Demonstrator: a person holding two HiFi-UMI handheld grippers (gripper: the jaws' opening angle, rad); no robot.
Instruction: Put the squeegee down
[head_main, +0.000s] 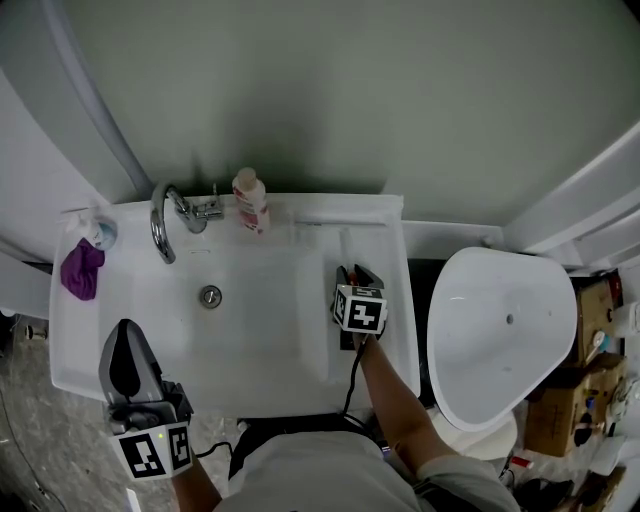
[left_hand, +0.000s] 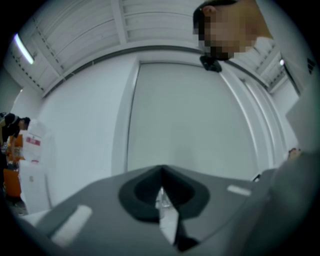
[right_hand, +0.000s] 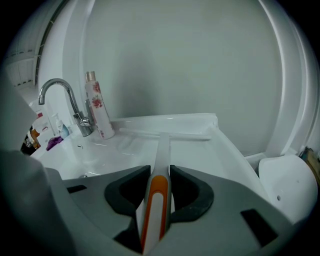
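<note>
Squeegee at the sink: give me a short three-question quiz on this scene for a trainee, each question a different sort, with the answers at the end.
1. True or false: the right hand-held gripper is closed on the squeegee by its handle.
2. In the head view, what stands just right of the faucet? A. a bottle with a pink label; B. a mug; C. a soap dish.
3. Fill in: in the head view, the purple cloth lies at the ____ edge of the sink.
Key: 1 true; 2 A; 3 left.
</note>
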